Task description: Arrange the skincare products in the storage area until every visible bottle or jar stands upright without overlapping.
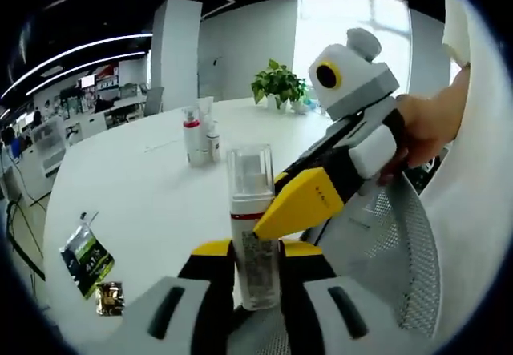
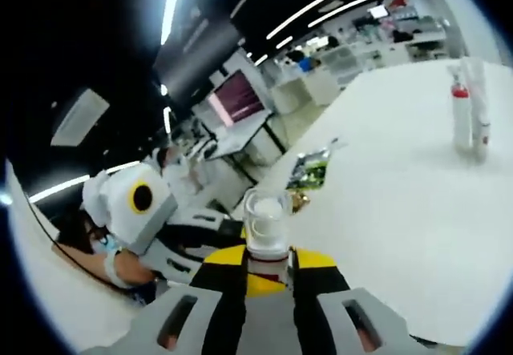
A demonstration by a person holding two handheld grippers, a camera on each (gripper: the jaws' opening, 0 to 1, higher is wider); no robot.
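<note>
Two hand-held grippers meet on one bottle [image 1: 255, 235]. In the left gripper view the left hand-held gripper [image 1: 256, 252] has its jaws closed around the bottle's lower body, label facing out; the bottle stands upright between them, clear cap on top, a red band under it. The right hand-held gripper [image 1: 300, 203] comes in from the right of the bottle, a yellow jaw tip touching the bottle just below the red band; a hand [image 1: 429, 127] holds it.

In the right gripper view the right hand-held gripper [image 2: 268, 263] has the bottle's [image 2: 267, 228] clear cap rising between its jaws; they look clamped on it, though the contact itself is hidden. Left hand-held gripper [image 2: 232, 255] beside the bottle.

Table [image 1: 152, 187] white, round. Beyond the bottle, well apart: two more bottles [image 1: 200, 137] standing upright, close together. Left of the bottle, near the table edge: a dark packet [image 1: 86, 257] and a small gold packet [image 1: 110, 298], both lying flat. Potted plant [image 1: 279, 84] at the table's far side. Mesh chair [image 1: 393, 259] right of the bottle.
</note>
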